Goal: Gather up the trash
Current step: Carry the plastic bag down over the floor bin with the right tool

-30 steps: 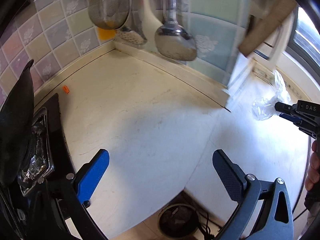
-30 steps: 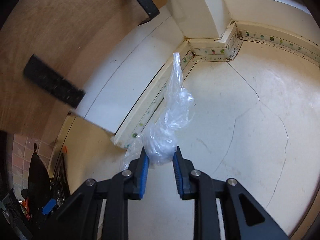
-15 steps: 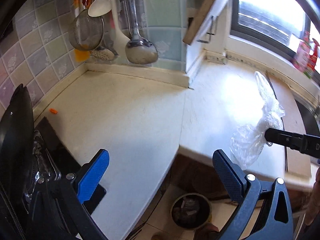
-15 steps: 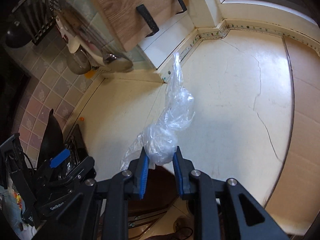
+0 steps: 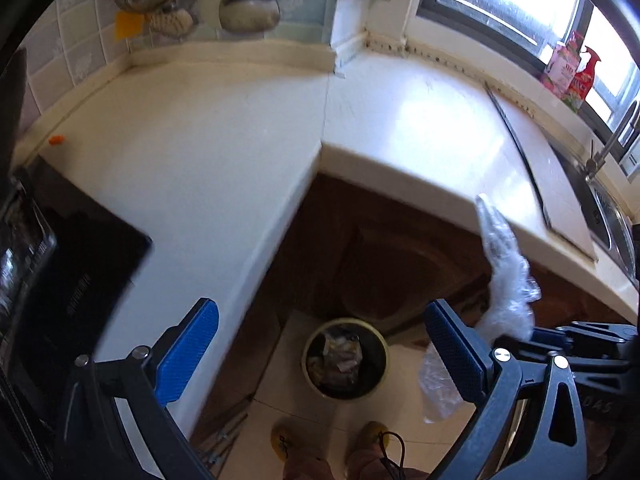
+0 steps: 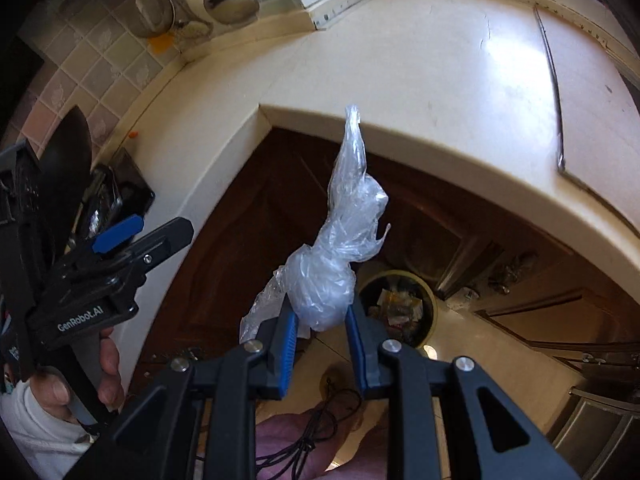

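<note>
My right gripper (image 6: 320, 326) is shut on a crumpled clear plastic bag (image 6: 336, 256), held in the air off the counter's front edge. The bag also shows in the left wrist view (image 5: 506, 276), at the tip of the right gripper (image 5: 532, 334). A round trash bin (image 6: 398, 306) with rubbish inside stands on the floor below and just right of the bag. It also shows in the left wrist view (image 5: 346, 358). My left gripper (image 5: 320, 344) is open and empty, above the bin. It appears at the left of the right wrist view (image 6: 132, 236).
A cream L-shaped counter (image 5: 224, 136) wraps around brown cabinet doors (image 6: 248, 224). A small orange scrap (image 5: 57, 140) lies by the left wall. A black cooktop (image 5: 72, 264) is at left. Ladles (image 5: 248, 8) hang at the back. A sink (image 5: 612, 216) lies right.
Both grippers have drawn back from over the counter to above the floor. The bag came along in the right gripper, and the trash bin is now in view of both cameras.
</note>
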